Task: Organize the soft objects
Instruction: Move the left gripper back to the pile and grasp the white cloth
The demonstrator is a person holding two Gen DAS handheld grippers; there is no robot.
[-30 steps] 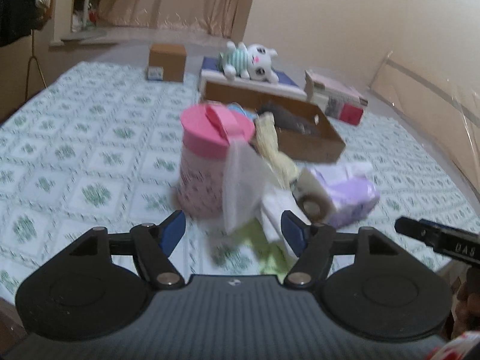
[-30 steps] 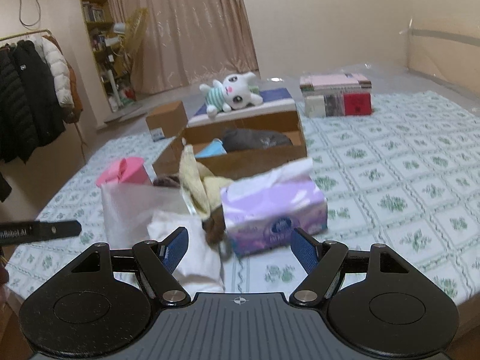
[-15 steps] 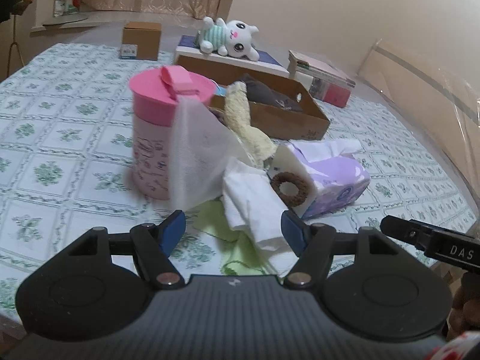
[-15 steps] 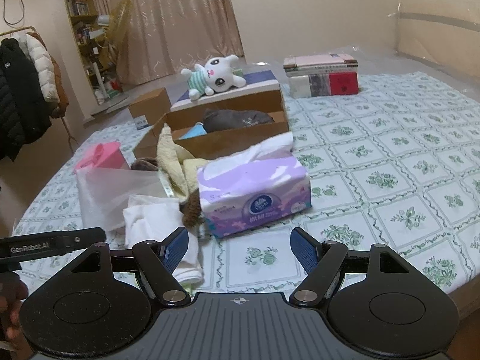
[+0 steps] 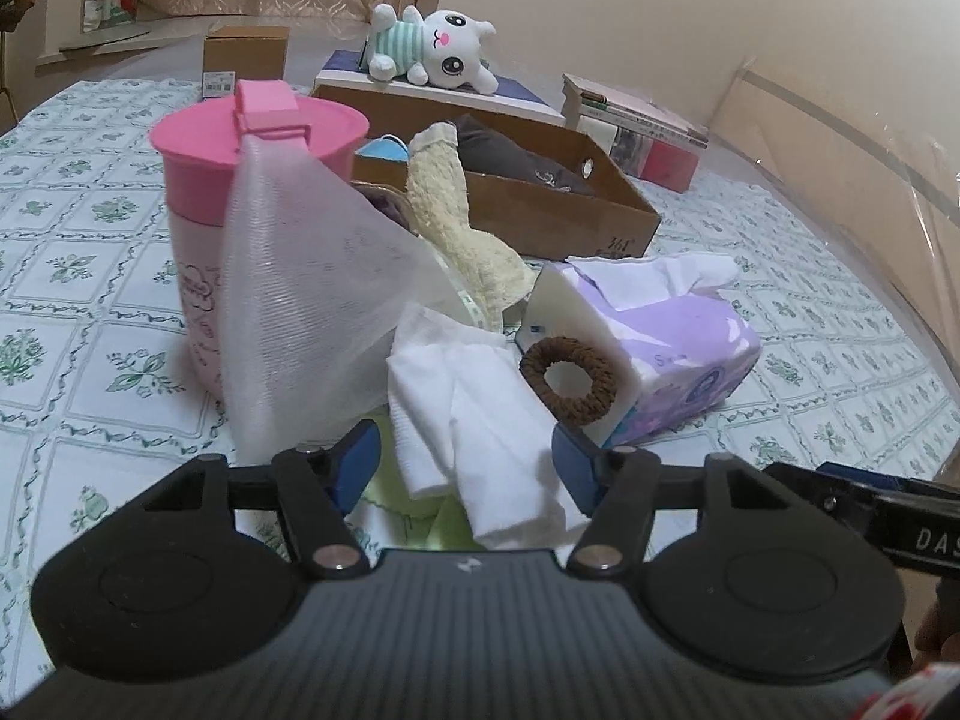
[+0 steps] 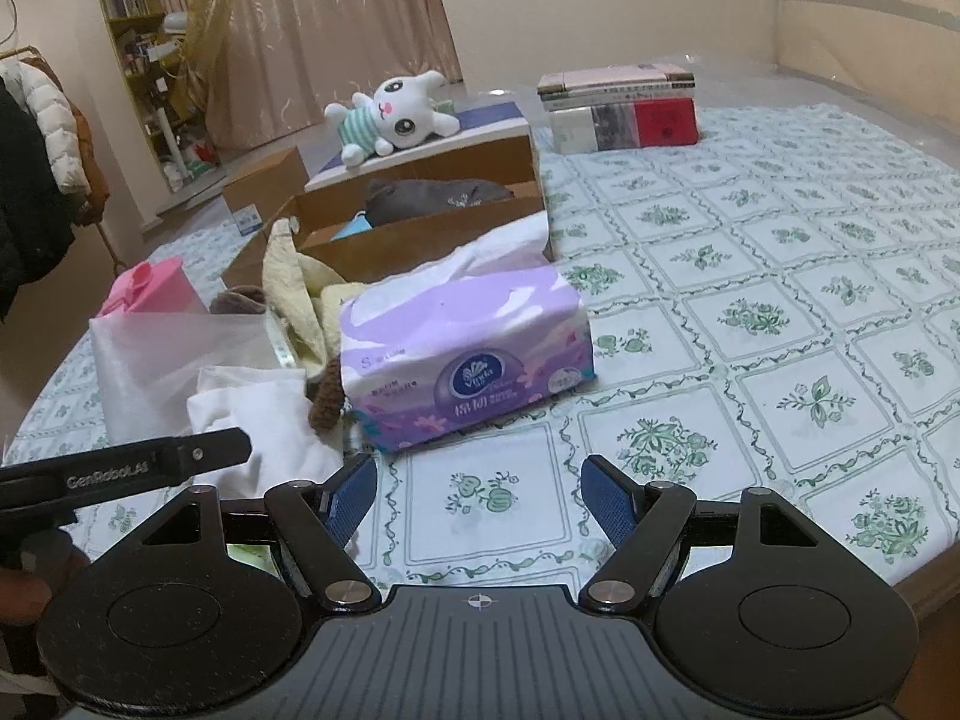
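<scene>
A pile of soft things lies on the patterned tablecloth: a white folded cloth, a brown hair scrunchie, a cream towel, a green cloth and a purple tissue pack. My left gripper is open, its fingers on either side of the white cloth's near end. My right gripper is open and empty over bare tablecloth, just in front of the tissue pack. The white cloth and scrunchie lie to its left.
A pink wipe canister with a sheet hanging out stands left of the pile. Behind is a cardboard box holding dark cloth, a plush rabbit, a small carton and stacked books. The table edge is near on the right.
My left gripper has moved forward and lower toward the white cloth. My right gripper has moved closer to the tissue pack. Both stay open.
</scene>
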